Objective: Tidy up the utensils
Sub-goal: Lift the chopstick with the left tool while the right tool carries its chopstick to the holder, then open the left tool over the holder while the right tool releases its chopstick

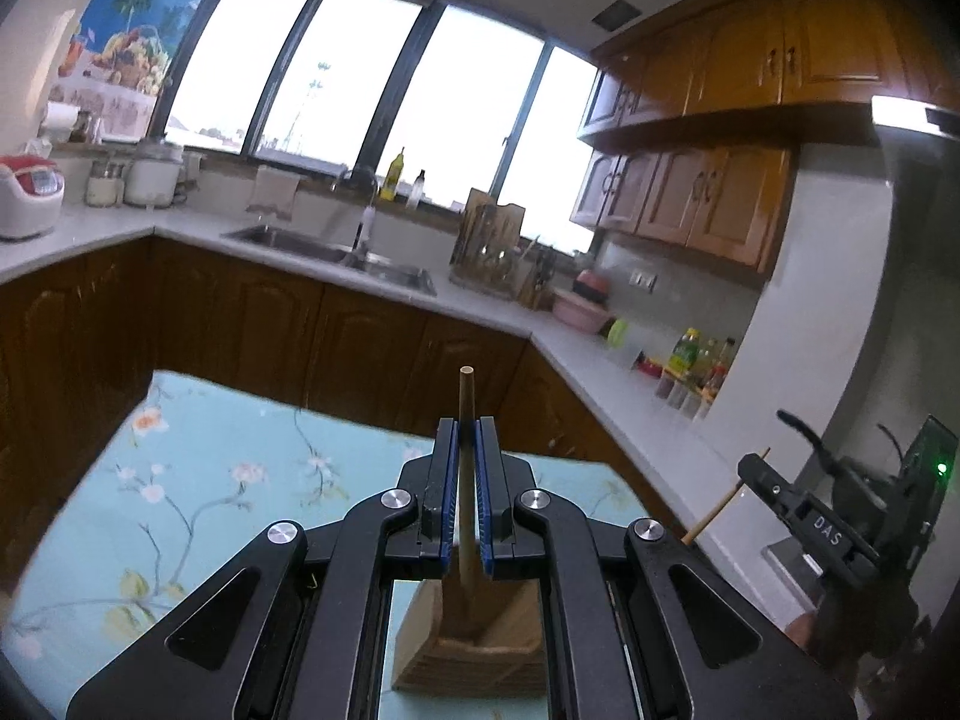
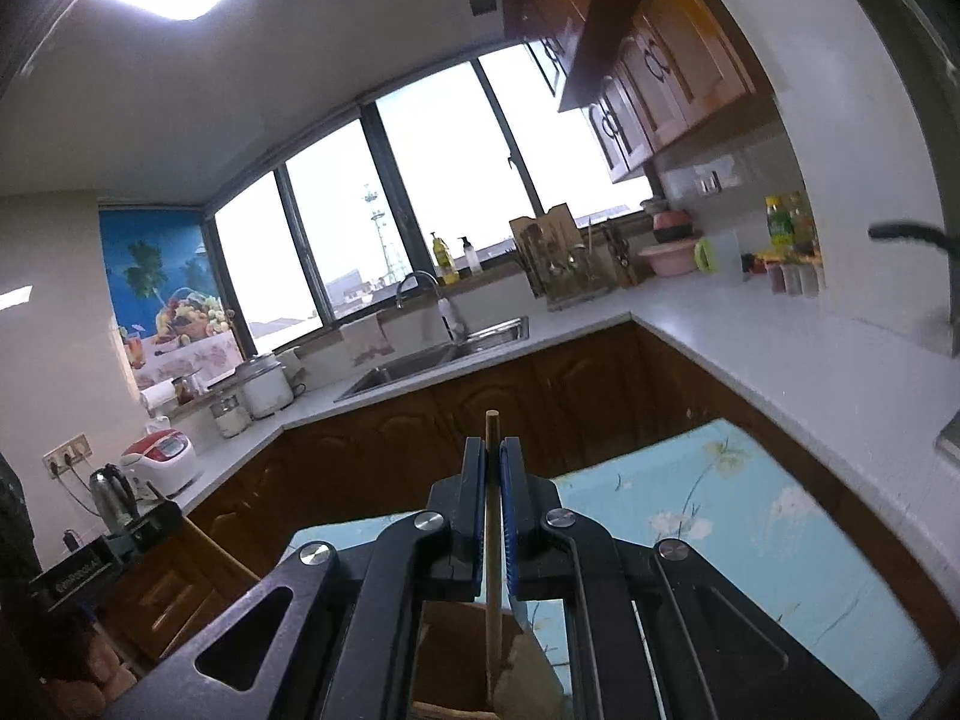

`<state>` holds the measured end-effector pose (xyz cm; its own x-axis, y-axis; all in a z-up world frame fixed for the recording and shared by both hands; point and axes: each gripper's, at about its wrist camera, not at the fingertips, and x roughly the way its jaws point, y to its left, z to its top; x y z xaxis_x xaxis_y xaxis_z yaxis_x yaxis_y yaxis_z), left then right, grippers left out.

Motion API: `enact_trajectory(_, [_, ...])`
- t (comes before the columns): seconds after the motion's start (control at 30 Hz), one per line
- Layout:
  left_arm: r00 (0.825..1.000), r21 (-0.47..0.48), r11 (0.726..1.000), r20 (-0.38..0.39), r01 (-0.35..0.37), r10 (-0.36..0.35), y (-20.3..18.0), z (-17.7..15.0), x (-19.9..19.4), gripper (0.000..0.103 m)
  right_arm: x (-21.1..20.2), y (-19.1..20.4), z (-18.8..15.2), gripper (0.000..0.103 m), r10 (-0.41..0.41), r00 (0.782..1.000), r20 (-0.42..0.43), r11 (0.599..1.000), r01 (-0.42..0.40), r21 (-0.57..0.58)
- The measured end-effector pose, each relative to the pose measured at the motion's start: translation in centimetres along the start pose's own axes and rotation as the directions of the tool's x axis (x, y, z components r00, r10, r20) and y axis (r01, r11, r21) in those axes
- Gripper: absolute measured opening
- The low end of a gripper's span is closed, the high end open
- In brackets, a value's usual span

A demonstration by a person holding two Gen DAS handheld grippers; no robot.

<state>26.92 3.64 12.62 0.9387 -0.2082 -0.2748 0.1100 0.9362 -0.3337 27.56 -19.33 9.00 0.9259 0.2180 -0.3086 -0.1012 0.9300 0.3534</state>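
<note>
A kitchen with dark wooden cabinets, a wide window and a grey L-shaped counter fills the background, with a steel sink (image 1: 336, 252) under the window and a white and red rice cooker (image 1: 27, 195) at the far left end. Nearer the cameras is a table (image 1: 198, 480) covered in a pale blue floral cloth. The left gripper (image 1: 467, 483) has its blue-padded fingers (image 1: 447, 492) drawn narrow around a thin wooden chopstick (image 1: 466, 402), which stands upright between them with its blunt end rising above the fingertips. The lower end of that stick runs down to a wooden holder (image 1: 474, 648) sitting on the table right under the gripper. The right gripper (image 2: 493, 510) is likewise closed tight on a second wooden chopstick (image 2: 492, 426), held upright, its top poking just past the fingertips and its lower part reaching down to the wooden holder (image 2: 456, 654) below. In the left wrist view the right gripper (image 1: 756, 471) shows at the right edge, with its chopstick slanting down from it.
</note>
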Motion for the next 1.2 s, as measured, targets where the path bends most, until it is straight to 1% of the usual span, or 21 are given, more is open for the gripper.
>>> enact_trajectory(0.1, [0.999,-0.009,1.000,-0.036,-0.002,0.002,0.5,-1.3,1.3,0.005,0.6,-0.5,-1.5,0.005,-0.007,1.000,-0.005,1.000,0.007,0.006])
enact_trajectory(0.23, [0.996,-0.017,1.000,-0.084,-0.004,0.003,1.4,-2.7,2.6,0.005,1.6,-1.0,-2.8,0.005,-0.002,0.999,-0.054,1.000,0.003,0.018])
enact_trajectory(0.27, [0.997,-0.017,1.000,-0.079,-0.011,0.009,1.6,-2.8,2.6,0.005,1.7,-1.0,-3.0,0.005,-0.005,0.998,-0.060,1.000,0.006,0.013])
enact_trajectory(0.63, [0.994,-0.014,1.000,-0.105,-0.004,0.003,1.5,-2.3,2.8,0.005,2.2,-0.9,-2.5,0.006,-0.005,0.996,-0.091,1.000,0.006,0.014])
enact_trajectory(0.7, [0.994,-0.019,1.000,-0.113,-0.001,-0.002,1.5,-2.3,2.8,0.005,2.4,-0.9,-2.5,0.011,-0.004,0.995,-0.104,1.000,0.006,0.015])
enact_trajectory(0.73, [0.993,-0.022,1.000,-0.117,0.001,-0.004,1.6,-2.2,2.8,0.005,2.6,-0.9,-2.7,0.010,-0.003,0.994,-0.109,1.000,0.005,0.017])
enact_trajectory(0.77, [0.993,-0.028,1.000,-0.122,0.001,-0.005,1.6,-2.2,2.7,0.007,2.6,-1.0,-2.7,0.011,-0.001,0.994,-0.113,1.000,0.004,0.019])
enact_trajectory(0.8, [0.992,-0.031,1.000,-0.127,-0.001,-0.003,1.7,-2.1,2.7,0.010,2.6,-1.0,-2.7,0.012,0.000,0.993,-0.117,1.000,0.002,0.023])
enact_trajectory(0.83, [0.991,-0.035,0.999,-0.130,-0.001,-0.004,1.8,-2.1,2.7,0.013,2.5,-1.2,-2.7,0.017,0.001,0.993,-0.118,1.000,0.002,0.028])
enact_trajectory(0.87, [0.991,-0.038,0.999,-0.132,-0.002,-0.003,1.9,-2.1,2.5,0.022,2.3,-1.3,-2.7,0.037,0.006,0.993,-0.117,0.999,-0.001,0.041])
enact_trajectory(0.9, [0.991,-0.042,0.999,-0.134,-0.011,0.005,2.0,-2.1,2.3,0.035,2.1,-1.5,-2.6,0.049,0.015,0.994,-0.112,0.998,-0.009,0.055])
enact_trajectory(0.93, [0.992,-0.048,0.999,-0.129,-0.016,0.010,2.1,-2.1,1.9,0.040,1.8,-1.7,-2.6,0.063,0.023,0.994,-0.105,0.998,-0.016,0.066])
enact_trajectory(0.97, [0.992,-0.052,0.999,-0.124,-0.017,0.010,2.2,-2.1,1.6,0.044,1.3,-1.9,-2.5,0.069,0.028,0.996,-0.090,0.997,-0.021,0.077])
enact_trajectory(1.0, [0.992,-0.057,0.998,-0.126,-0.024,0.017,2.3,-2.2,1.2,0.054,0.7,-2.0,-2.3,0.071,0.029,0.997,-0.076,0.996,-0.023,0.083])
enact_trajectory(1.03, [0.990,-0.065,0.997,-0.134,-0.041,0.032,2.5,-2.2,0.9,0.063,0.4,-2.2,-2.2,0.075,0.030,0.997,-0.068,0.996,-0.024,0.090])
enact_trajectory(1.07, [0.990,-0.081,0.995,-0.134,-0.057,0.046,2.8,-2.3,0.4,0.075,0.0,-2.3,-2.0,0.083,0.036,0.997,-0.061,0.995,-0.030,0.098])
enact_trajectory(1.1, [0.991,-0.092,0.994,-0.129,-0.058,0.046,3.1,-2.4,0.0,0.075,-0.7,-2.5,-1.9,0.087,0.048,0.997,-0.052,0.993,-0.042,0.113])
enact_trajectory(1.13, [0.990,-0.096,0.994,-0.130,-0.057,0.044,3.2,-2.5,-0.4,0.076,-1.1,-2.6,-1.9,0.094,0.055,0.997,-0.046,0.991,-0.050,0.122])
enact_trajectory(1.2, [0.989,-0.101,0.993,-0.139,-0.069,0.055,3.4,-2.8,-1.2,0.079,-2.3,-2.6,-2.1,0.096,0.058,0.997,-0.044,0.992,-0.052,0.114])
